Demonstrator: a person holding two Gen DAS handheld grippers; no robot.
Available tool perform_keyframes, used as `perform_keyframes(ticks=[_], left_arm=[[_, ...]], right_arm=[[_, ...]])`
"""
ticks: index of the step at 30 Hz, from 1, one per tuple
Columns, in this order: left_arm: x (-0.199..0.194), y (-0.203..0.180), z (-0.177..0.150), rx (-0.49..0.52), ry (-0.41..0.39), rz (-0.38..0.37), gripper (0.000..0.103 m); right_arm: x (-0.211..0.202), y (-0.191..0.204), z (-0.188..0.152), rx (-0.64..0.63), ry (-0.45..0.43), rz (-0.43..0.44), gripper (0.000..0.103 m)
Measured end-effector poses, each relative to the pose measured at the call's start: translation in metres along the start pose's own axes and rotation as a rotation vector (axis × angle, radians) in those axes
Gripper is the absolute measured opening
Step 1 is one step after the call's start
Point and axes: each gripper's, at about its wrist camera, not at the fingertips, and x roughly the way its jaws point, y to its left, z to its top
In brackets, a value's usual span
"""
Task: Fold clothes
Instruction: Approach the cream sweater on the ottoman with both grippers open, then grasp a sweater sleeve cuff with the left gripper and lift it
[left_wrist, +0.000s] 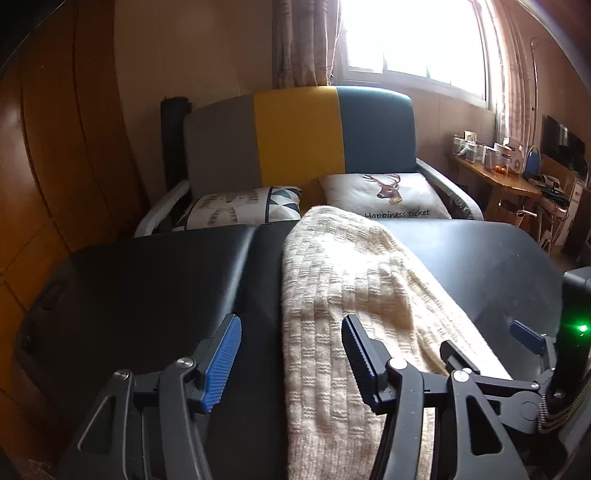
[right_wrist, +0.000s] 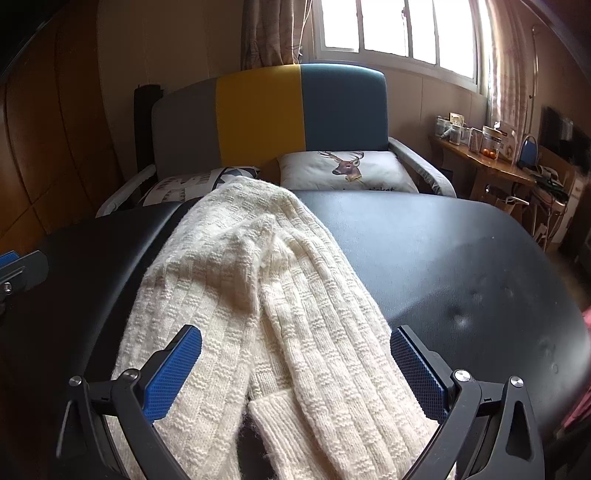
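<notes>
Both grippers – left gripper (left_wrist: 291, 354) and right gripper (right_wrist: 295, 373) – black plastic linkage arms w/ silver screws. Ribbed blue pads (right_wrist: 173, 373) on fingers. Green LED (left_wrist: 583, 328) on right unit.

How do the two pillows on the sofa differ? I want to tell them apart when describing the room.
The right pillow is white with a deer head and the words "Happiness ticket"; the left pillow has grey marks and blue-grey triangles, no readable text. The right one lies open to view in both cameras; the left one is partly hidden by the sweater in the right wrist view. Both lie on the sofa seat.
</notes>
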Motion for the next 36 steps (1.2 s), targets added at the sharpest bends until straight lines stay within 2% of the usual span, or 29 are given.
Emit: perform_keyframes(ticks=[10, 18, 20, 22, 27, 29, 34, 36], left_arm=[[0.005, 0.005, -0.009, 0.0, 0.064, -0.088, 0.058], [0.015, -0.002, -0.016, -0.026, 0.119, -0.24, 0.059], [0.015, -0.005, -0.019, -0.016, 0.127, -0.252, 0.059], [0.023, -0.007, -0.024, 0.0, 0.154, -0.286, 0.059], [0.051, 0.0, -0.039, -0.07, 0.303, -0.48, 0.059], [0.06, -0.001, -0.042, -0.098, 0.338, -0.519, 0.059], [0.081, -0.023, -0.056, -0.011, 0.372, -0.448, 0.059], [0.092, -0.032, -0.063, 0.029, 0.399, -0.412, 0.058]], right_arm=[[0.002, -0.002, -0.007, -0.007, 0.011, -0.001, 0.103], [0.007, -0.008, -0.01, 0.022, 0.048, 0.016, 0.103], [0.006, -0.013, -0.011, 0.029, 0.055, 0.036, 0.103], [0.003, -0.022, -0.013, 0.044, 0.057, 0.076, 0.103], [-0.003, -0.076, -0.032, 0.21, 0.16, 0.335, 0.103], [-0.005, -0.101, -0.047, 0.296, 0.2, 0.407, 0.103], [-0.009, -0.139, -0.079, 0.403, 0.228, 0.441, 0.103], [-0.009, -0.147, -0.086, 0.416, 0.232, 0.407, 0.103]])
